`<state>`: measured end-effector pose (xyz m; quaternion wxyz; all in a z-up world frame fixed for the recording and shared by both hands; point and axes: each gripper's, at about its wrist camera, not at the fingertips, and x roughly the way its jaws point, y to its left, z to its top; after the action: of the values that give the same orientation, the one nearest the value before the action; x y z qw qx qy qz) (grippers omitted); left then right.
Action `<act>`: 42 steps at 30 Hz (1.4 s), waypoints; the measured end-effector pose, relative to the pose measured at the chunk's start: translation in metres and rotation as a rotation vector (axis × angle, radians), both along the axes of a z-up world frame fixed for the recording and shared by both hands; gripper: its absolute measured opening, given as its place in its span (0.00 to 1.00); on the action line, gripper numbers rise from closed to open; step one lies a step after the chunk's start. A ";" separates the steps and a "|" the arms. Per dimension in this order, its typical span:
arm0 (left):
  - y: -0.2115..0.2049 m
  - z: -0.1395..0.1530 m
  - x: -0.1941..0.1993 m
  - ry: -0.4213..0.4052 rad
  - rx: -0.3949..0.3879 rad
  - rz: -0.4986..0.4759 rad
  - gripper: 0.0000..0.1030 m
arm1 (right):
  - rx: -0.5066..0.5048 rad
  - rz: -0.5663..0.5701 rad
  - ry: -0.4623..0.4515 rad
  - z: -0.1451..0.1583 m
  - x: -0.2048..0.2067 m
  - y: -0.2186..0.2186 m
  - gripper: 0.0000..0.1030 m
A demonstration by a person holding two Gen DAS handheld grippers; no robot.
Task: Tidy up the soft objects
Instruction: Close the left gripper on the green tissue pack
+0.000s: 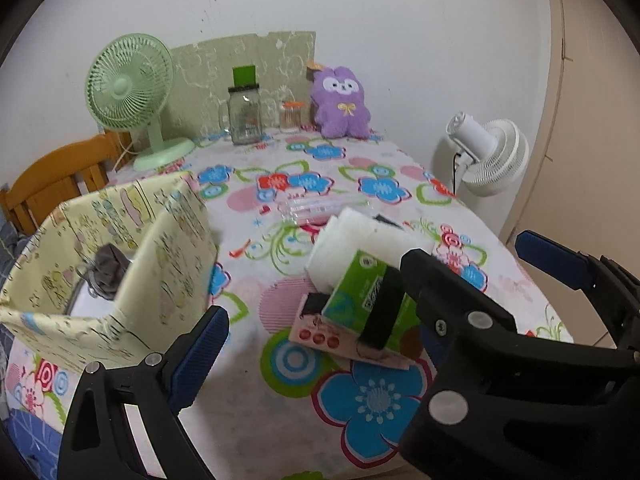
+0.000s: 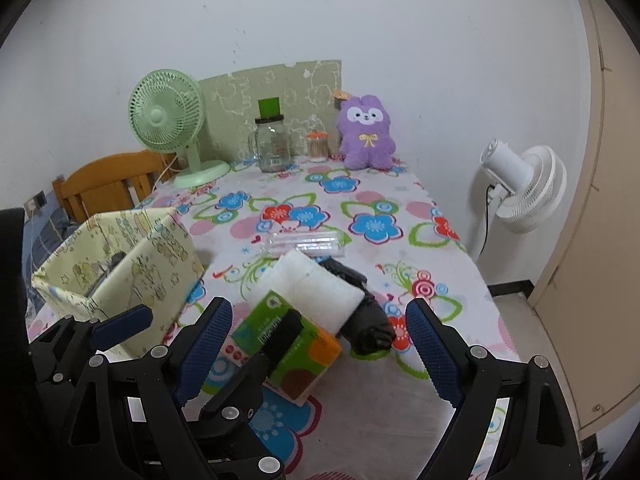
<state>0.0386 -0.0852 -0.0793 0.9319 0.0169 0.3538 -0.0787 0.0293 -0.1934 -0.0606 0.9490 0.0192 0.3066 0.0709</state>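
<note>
A green tissue pack lies on a pink packet in a pile at the table's middle front, with a white sponge and a black bundle behind it. My left gripper is open, its right finger lying across the green pack; it also shows in the right wrist view. My right gripper is open around the pile; one of its fingers shows in the left wrist view. A yellow fabric box stands to the left, something dark inside.
A purple plush, a glass jar, a small jar and a green fan stand at the back. A clear plastic case lies mid-table. A white fan stands right of the table, a wooden chair left.
</note>
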 end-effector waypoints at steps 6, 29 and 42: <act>-0.007 -0.013 0.004 0.018 0.012 -0.012 0.94 | 0.012 -0.005 0.035 -0.017 0.005 -0.005 0.88; -0.048 -0.033 0.027 0.071 0.052 -0.089 0.94 | 0.040 -0.089 0.133 -0.046 0.023 -0.046 0.88; -0.041 -0.035 0.029 0.098 0.047 -0.063 0.78 | 0.054 -0.068 0.149 -0.049 0.029 -0.044 0.88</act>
<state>0.0671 -0.1262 -0.1146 0.9099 0.0460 0.4000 -0.1003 0.0582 -0.2374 -0.1096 0.9245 0.0603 0.3736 0.0453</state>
